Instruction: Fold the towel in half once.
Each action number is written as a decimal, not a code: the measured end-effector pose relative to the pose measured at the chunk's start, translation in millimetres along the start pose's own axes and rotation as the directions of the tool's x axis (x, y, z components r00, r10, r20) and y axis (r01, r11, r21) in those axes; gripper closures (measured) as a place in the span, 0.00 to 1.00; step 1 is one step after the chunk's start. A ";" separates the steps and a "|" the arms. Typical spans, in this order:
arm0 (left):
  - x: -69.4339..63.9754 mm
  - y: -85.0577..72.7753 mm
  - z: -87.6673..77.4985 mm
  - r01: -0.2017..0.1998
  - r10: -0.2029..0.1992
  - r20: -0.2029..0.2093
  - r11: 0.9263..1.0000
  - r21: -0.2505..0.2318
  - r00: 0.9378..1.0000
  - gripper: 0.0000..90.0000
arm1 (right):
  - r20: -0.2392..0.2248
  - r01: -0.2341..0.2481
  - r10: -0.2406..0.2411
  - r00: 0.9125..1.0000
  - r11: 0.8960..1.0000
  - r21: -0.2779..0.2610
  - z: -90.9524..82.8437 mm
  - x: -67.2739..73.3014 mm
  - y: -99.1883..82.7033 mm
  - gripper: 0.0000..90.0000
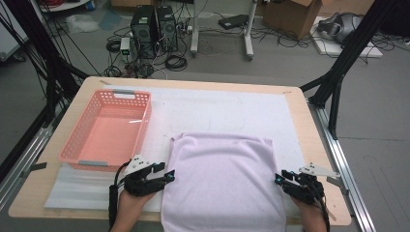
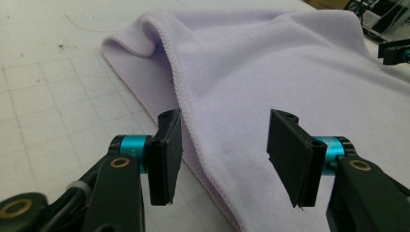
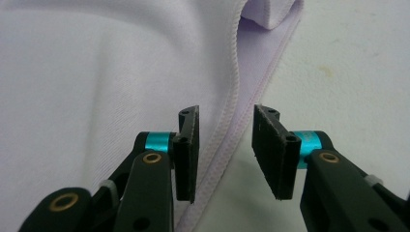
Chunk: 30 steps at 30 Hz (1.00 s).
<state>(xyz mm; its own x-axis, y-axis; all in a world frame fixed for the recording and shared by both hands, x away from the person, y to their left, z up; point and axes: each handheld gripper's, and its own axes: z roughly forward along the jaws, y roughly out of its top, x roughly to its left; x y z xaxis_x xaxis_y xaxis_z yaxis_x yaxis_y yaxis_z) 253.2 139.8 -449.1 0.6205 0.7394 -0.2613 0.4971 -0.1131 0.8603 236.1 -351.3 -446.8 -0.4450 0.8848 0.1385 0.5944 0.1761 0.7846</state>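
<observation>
The lilac towel [image 1: 222, 181] lay folded on the white mat [image 1: 232, 108] at the near middle of the table [image 1: 300, 104], its near end hanging over the table's front edge, its far edge doubled into a soft fold. We had the left gripper [image 1: 169, 176] at the towel's left hem and the right gripper [image 1: 279, 178] at its right hem, both low at the near part of the cloth. In the left gripper view [image 2: 220, 154] the jaws stood apart, the stitched hem running between them just inside the left pad, pads not pressing on the cloth. In the right gripper view [image 3: 225, 150] the jaws also stood apart, narrower, with the double-stitched hem passing up through the gap; nothing clamped there either. We couldn't tell whether the pad tips touched the cloth beneath. Left of the towel, an orange-pink basket [image 1: 77, 145] sat on the mat, just beyond the left gripper, apart from the towel. Past the table's far edge, two black computer towers [image 1: 154, 29] stood on the floor among cables, with a cardboard box [image 1: 290, 17] farther right.
</observation>
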 end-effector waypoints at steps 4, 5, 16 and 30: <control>5.9 5.3 11.2 0.006 -0.006 0.000 1.000 0.019 1.000 0.52 | -0.005 0.003 -0.003 1.000 1.000 0.004 9.2 -3.0 5.2 0.69; 7.5 6.8 13.8 0.009 -0.009 -0.003 1.000 0.023 1.000 0.52 | -0.006 0.003 -0.003 1.000 1.000 0.009 11.1 -3.1 6.6 0.69; 5.7 13.5 31.2 -0.022 0.021 0.005 0.990 0.137 1.000 0.96 | -0.075 0.012 -0.009 0.997 0.999 0.039 24.6 -8.7 16.7 0.97; 1.9 -1.5 -7.4 0.041 -0.053 0.086 0.990 0.135 0.995 0.97 | -0.172 -0.072 0.085 0.981 0.994 0.085 -18.4 -12.7 2.1 0.97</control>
<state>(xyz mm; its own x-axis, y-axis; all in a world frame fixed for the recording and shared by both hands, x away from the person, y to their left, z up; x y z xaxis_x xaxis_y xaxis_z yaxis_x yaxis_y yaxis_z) 249.2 146.3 -447.7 0.6433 0.6844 -0.3433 0.5996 -0.1714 0.7817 230.6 -370.1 -435.8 -0.5013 0.8089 0.3071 0.6793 0.1481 0.7188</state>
